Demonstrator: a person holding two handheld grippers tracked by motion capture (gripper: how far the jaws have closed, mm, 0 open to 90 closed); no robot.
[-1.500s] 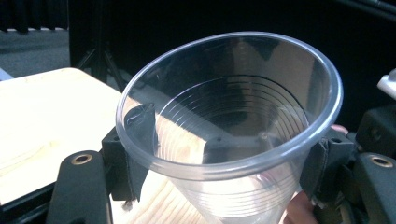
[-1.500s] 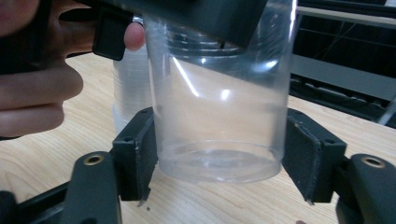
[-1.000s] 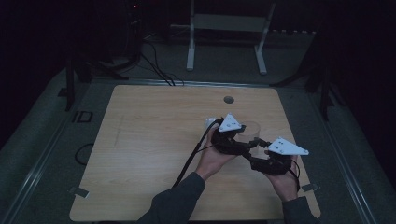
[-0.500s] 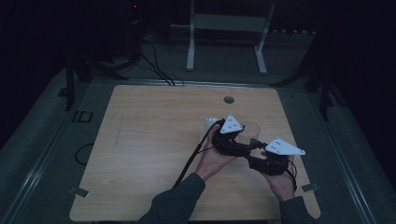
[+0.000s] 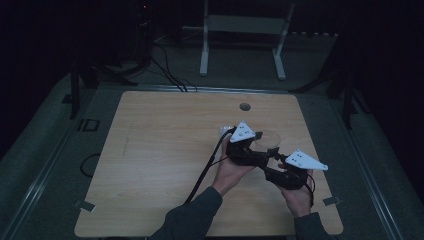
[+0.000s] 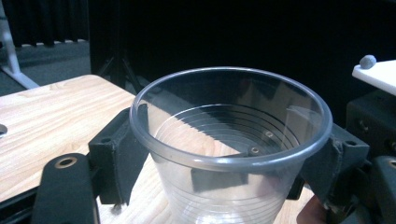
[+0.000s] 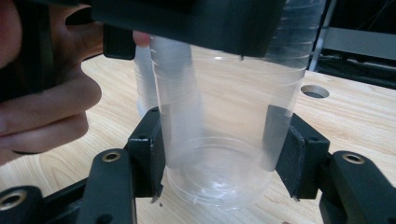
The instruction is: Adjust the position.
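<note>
A clear plastic cup (image 6: 231, 140) stands upright on the wooden worktop (image 5: 165, 165), toward its right side, and both grippers have closed in around it. In the high view the cup's rim is a faint ring (image 5: 267, 138) between the two grey three-cornered plates.

The left gripper (image 5: 250, 150) sits at the cup's upper part. In the left gripper view its black jaws flank the cup just under the rim, one on each side (the far wall of the cup shows ribbed rings through the plastic). These jaws have just been opening with the cup between them; the left jaw looks to stand beside the wall and the right one close against it, though through the clear plastic I cannot say for sure whether either pad presses.

The right gripper (image 7: 219, 163) holds lower down. In the right gripper view its two jaws press on opposite sides of the cup's lower body near the base, and the base rests on the worktop. Above them the dark body of the left gripper crosses the top of that view, with the fingers (image 7: 46, 116) of the person's left hand at the left edge.

In the high view the right gripper (image 5: 287, 172) lies nearer the person than the left one, the two almost touching. A round hole (image 5: 244, 106) in the worktop lies beyond the cup.
</note>
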